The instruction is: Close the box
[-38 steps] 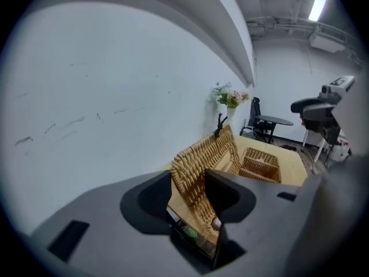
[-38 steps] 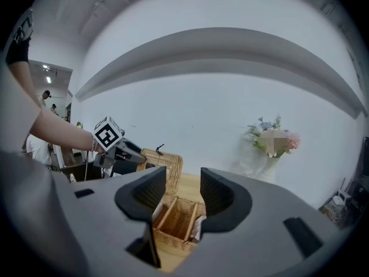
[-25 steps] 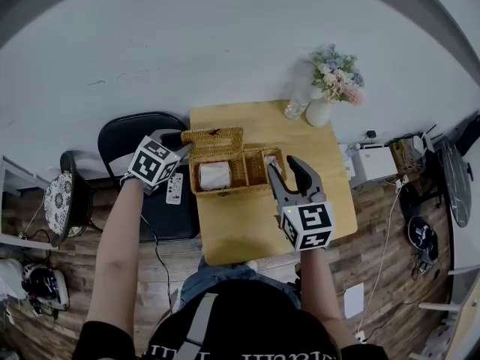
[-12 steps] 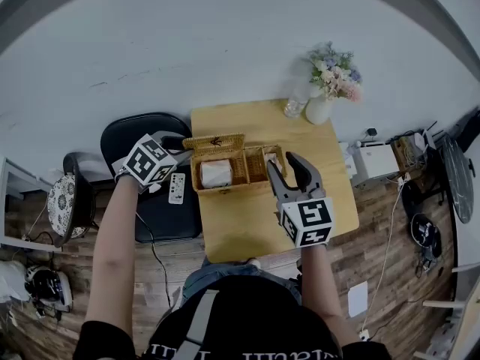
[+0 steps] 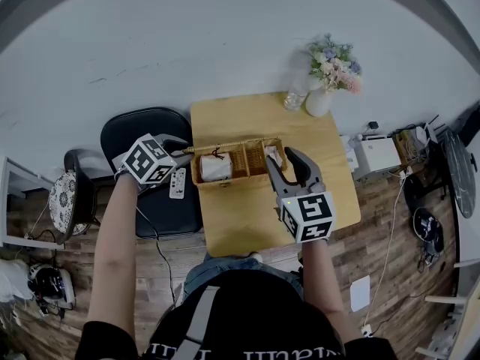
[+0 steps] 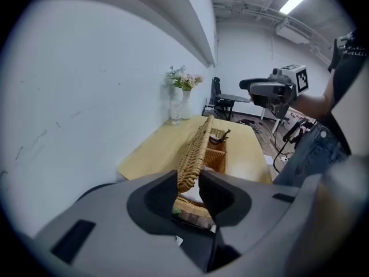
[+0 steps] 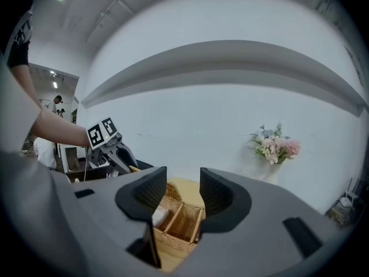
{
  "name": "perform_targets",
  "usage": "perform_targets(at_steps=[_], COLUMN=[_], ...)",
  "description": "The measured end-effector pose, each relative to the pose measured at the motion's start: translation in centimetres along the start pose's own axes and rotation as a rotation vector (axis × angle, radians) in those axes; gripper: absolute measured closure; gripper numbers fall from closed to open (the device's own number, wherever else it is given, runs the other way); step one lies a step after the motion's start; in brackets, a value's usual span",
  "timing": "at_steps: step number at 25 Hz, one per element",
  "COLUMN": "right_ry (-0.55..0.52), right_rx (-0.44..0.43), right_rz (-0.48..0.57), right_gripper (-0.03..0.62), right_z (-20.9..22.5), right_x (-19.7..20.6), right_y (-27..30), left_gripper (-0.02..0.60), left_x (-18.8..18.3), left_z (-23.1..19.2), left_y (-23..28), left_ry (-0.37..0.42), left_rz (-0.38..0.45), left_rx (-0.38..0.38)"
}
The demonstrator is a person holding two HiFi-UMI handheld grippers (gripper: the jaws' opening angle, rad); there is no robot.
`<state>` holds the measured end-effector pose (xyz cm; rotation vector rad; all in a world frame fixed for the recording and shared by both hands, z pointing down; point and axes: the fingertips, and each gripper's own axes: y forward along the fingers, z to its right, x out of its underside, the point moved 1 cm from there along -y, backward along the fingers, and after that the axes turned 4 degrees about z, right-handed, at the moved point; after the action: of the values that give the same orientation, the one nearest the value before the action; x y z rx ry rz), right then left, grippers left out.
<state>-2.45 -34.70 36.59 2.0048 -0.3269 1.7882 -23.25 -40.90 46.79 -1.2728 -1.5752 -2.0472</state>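
Left gripper (image 6: 187,180) closing on wicker lid (image 6: 196,146) edge, left end of wicker box (image 5: 232,183); right gripper (image 5: 283,157) wide, empty, right end. Risk: shallow pinch slips, lid drops.

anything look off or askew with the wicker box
Only the lid: it stands on edge over the box, between the closing jaws of the left gripper. Nothing spilled or damaged shows.
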Motion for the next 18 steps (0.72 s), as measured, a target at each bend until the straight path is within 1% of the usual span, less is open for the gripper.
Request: perform_targets(at_steps=[3,8,13,16,18], right_ry=[0.01,0.01,0.008,0.0,-0.008], right_rx=[-0.008,-0.026,-0.034,-0.039,-0.046], right_rz=[0.002,-0.005,-0.014,-0.022,-0.027], right_gripper=[0.404,0.404,0.404,0.404,0.404], right_z=[0.0,-0.4,-0.5,-0.5,-0.6], right_x=[0.1,0.3,0.6,0.7,0.8], right_y=[0.2,0.6,0.8,1.0,1.0], left_gripper=[0.462,0.447,0.433,0.424,0.42], left_x=[0.3,1.3,2.8,4.0,5.2], left_z=[0.5,2.0,3.9,5.0,5.7], left_y=[0.2,0.6,1.4,2.2,2.8], left_ry=[-0.003,0.039,0.125,0.133,0.166], left_rz=[-0.007,-0.052,-0.116,-0.154,-0.188], left_rx=[0.018,0.049,0.071,0.09,0.09])
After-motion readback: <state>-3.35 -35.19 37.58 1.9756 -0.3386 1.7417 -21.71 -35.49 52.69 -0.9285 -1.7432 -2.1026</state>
